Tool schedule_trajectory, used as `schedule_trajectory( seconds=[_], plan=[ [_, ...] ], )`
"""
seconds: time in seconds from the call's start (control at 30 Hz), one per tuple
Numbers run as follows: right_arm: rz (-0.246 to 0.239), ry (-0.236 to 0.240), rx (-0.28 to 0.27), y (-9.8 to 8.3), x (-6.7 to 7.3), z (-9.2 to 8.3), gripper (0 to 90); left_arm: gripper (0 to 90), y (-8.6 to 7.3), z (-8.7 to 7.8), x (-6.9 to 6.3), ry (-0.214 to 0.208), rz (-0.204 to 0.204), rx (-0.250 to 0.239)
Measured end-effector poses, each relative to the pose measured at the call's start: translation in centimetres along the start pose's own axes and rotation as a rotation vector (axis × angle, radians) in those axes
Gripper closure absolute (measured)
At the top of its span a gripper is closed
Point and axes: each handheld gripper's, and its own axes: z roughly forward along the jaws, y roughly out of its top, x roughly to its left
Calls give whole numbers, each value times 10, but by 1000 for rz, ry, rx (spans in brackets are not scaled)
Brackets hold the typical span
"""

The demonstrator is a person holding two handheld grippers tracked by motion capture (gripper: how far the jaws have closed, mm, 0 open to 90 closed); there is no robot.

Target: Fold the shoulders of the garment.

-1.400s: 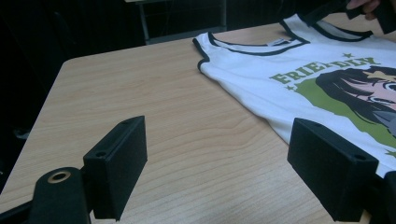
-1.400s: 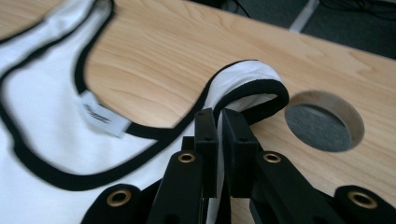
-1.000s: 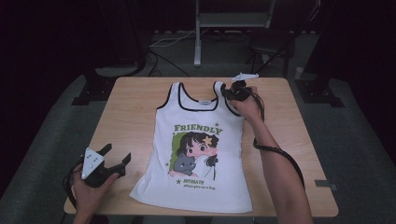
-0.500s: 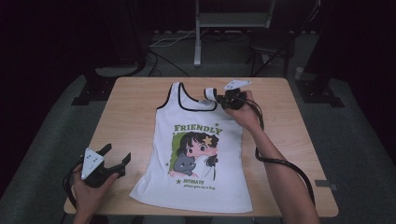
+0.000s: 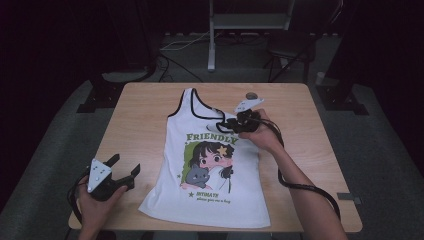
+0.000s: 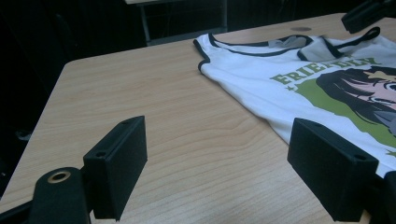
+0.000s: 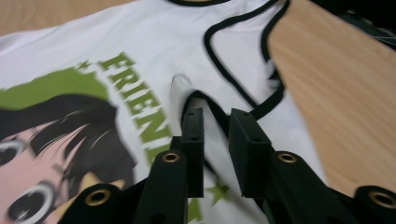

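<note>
Bare table is lying open left of the tank top; the right gripper is crowding its folded strap.

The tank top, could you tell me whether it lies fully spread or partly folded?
Partly folded: the tank top lies mostly flat, but its strap is pulled over the print between the right gripper jaws.

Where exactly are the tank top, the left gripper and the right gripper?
tank top point(image 5: 210, 165): high view, on the printed cartoon girl.
left gripper point(image 5: 122, 169): high view, between its open jaws.
right gripper point(image 7: 215, 122): right gripper view, between its jaw tips.
</note>
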Motion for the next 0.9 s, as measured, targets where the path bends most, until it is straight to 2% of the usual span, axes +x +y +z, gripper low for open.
schedule_trajectory(
  seconds=[0.13, 0.23, 0.4, 0.5, 0.6, 0.7, 0.8, 0.9],
  plan=[
    [1, 16, -4, -1, 5, -1, 634, 195, 0, 0, 0, -2, 0, 1],
    [-14, 29, 8, 1, 9, 5, 580, 195, 0, 0, 0, -1, 1, 0],
    [-61, 81, 19, 1, 22, 18, 513, 195, 0, 0, 0, -2, 4, 0],
    [-76, 77, 24, 1, 28, 24, 498, 195, 0, 0, 0, -2, 7, -1],
    [-91, 44, 48, 0, 29, 30, 552, 195, 0, 0, 0, -3, 7, -2],
    [-67, 0, 57, -2, 30, 35, 655, 195, 0, 0, 0, -3, 5, -2],
    [-37, -24, 52, -5, 30, 36, 797, 195, 0, -1, 0, -1, 8, -5],
    [-29, -35, 48, -5, 31, 34, 853, 195, 0, 0, 0, -1, 8, -4]
  ],
)
